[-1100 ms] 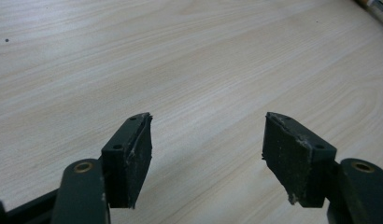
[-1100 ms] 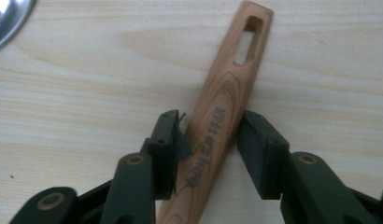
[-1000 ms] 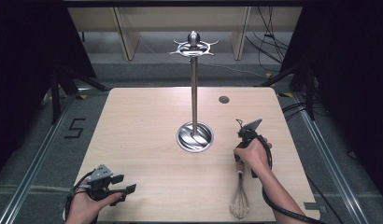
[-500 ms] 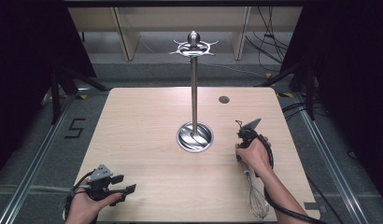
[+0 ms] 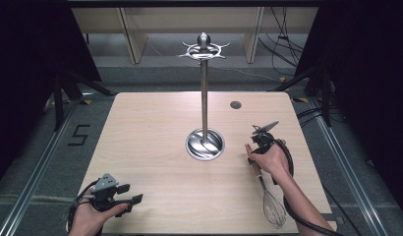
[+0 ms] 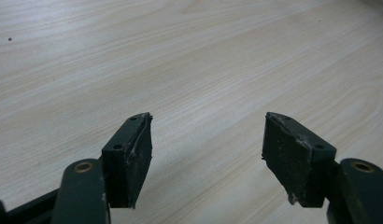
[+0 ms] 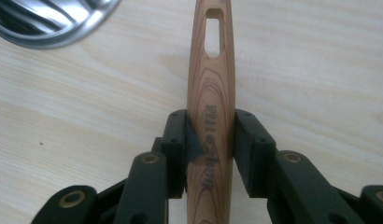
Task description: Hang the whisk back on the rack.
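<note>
1. High view. Bench (image 5: pixel 155 132): pale wood top, a small dark round spot near its far right corner.
2. High view. Stand (image 5: pixel 204 98): upright metal pole on a round shiny base at the bench's middle, with a ring of hooks at the top. Landmark for all places below.
3. High view. Whisk (image 5: pixel 272 206): lies flat on the bench, right of the stand's base and nearer the person; wooden handle end toward the stand, wire head toward the near edge.
4. High view. Right tongs (image 5: pixel 250 153): in the person's right hand, just right of the stand's base, set on the whisk's handle.
5. High view. Left tongs (image 5: pixel 132 193): in the left hand, well apart from the stand, at the near left of the bench.
6. Left gripper view. Left tongs (image 6: pixel 206 149): spread wide, bare bench between the pads.
7. Right gripper view. Right tongs (image 7: pixel 209 140): have just been closing, now pinching the whisk handle (image 7: pixel 211 93) from both sides; slotted handle tip points away, stand base (image 7: pixel 49 18) at upper left.
</note>
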{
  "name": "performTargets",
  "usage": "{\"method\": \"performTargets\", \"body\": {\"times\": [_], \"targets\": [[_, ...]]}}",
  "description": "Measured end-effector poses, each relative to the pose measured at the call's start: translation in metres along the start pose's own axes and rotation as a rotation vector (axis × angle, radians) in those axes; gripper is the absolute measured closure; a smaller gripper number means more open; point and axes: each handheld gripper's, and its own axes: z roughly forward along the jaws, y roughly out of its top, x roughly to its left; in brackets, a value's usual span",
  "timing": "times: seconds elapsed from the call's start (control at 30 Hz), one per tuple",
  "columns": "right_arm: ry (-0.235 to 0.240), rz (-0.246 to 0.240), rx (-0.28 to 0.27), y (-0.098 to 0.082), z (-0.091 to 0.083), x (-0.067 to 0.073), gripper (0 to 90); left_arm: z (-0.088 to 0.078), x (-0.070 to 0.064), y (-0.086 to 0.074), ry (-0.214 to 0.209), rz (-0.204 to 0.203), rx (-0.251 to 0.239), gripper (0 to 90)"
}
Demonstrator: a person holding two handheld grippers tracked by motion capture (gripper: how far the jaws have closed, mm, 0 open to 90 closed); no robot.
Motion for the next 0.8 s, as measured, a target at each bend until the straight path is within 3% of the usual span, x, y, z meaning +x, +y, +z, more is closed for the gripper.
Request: {"method": "performTargets", "body": {"times": [0.03, 0.1, 0.17, 0.27, 0.37, 0.47, 0.53, 0.57, 0.6, 0.8], "targets": [[0.007, 0.030, 0.004, 0.000, -0.006, 0.003, 68.3, 0.001, -0.001, 0.000, 0.002, -0.021, -0.010, 32.3], [0.018, 0.017, -0.038, -0.002, -0.012, 0.003, 68.3, 0.000, 0.000, 0.000, -0.006, -0.002, 0.001, 32.4], [0.063, -0.001, -0.047, -0.003, -0.019, 0.003, 68.3, 0.001, -0.001, 0.000, -0.006, -0.019, -0.013, 32.3], [0.087, -0.028, -0.083, -0.006, -0.027, 0.004, 68.3, 0.001, -0.001, 0.000, -0.004, -0.021, -0.019, 32.3], [0.069, -0.079, -0.133, -0.008, -0.031, 0.004, 68.3, 0.000, -0.001, 0.000, -0.004, -0.013, -0.012, 32.3], [0.090, -0.115, -0.180, -0.012, -0.038, 0.004, 68.3, 0.000, -0.001, 0.000, -0.001, -0.017, -0.015, 32.3], [0.090, -0.182, -0.217, -0.014, -0.042, 0.002, 68.3, 0.000, -0.001, 0.000, 0.000, -0.018, -0.016, 32.3], [0.092, -0.167, -0.228, -0.014, -0.044, 0.004, 68.3, 0.000, -0.001, 0.000, -0.001, -0.013, -0.011, 32.4], [0.088, -0.194, -0.236, -0.015, -0.046, 0.003, 68.3, 0.000, -0.001, 0.000, -0.002, -0.016, -0.012, 32.4], [0.105, -0.203, -0.345, -0.020, -0.057, 0.007, 68.3, 0.001, -0.003, -0.001, -0.003, -0.044, -0.035, 32.3]]}}
